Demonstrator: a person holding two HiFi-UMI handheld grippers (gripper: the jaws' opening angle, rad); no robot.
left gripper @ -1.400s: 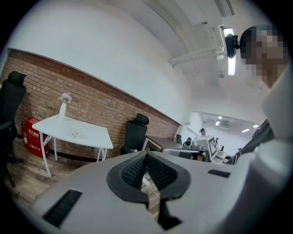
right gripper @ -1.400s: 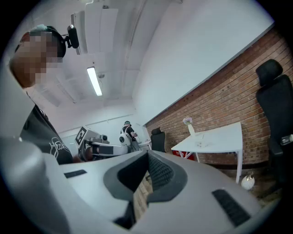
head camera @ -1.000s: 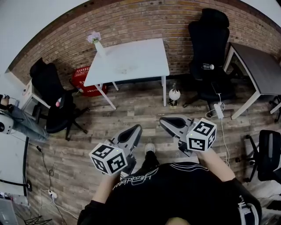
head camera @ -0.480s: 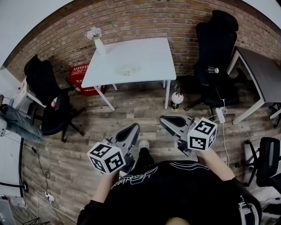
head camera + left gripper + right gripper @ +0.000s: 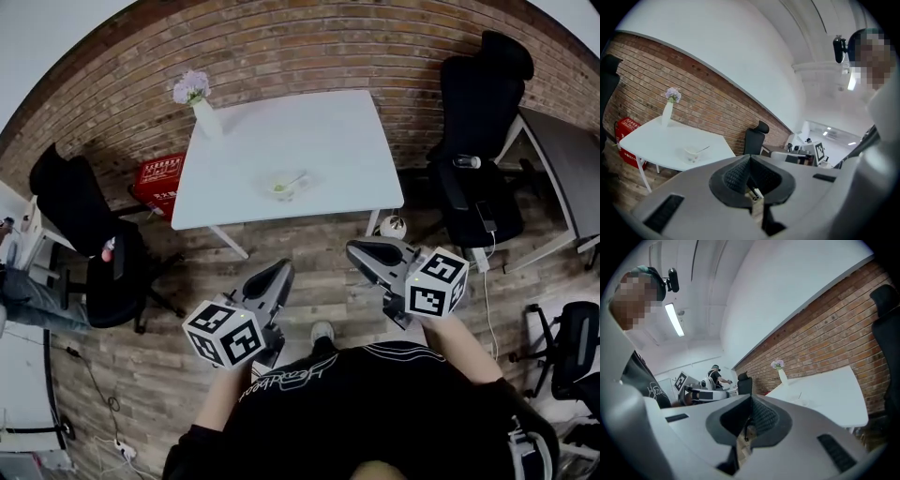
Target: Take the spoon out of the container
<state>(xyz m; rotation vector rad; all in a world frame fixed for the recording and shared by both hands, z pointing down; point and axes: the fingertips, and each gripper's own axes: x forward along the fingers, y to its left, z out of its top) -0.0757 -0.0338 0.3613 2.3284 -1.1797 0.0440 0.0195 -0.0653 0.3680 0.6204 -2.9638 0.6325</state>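
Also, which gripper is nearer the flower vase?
Left. The left gripper is short of the table, the vase ahead and slightly left of it; the right gripper is further right, the vase well to its left.

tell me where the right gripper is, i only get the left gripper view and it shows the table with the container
Observer: In the head view the right gripper hangs over the wooden floor, short of the table, about level with the left gripper.
Operator: is it open
Observer: No, its own view shows the jaws together with nothing between them.
Operator: anything on the floor ahead
Observer: A small white round object sits by the table's near leg on the person's right.
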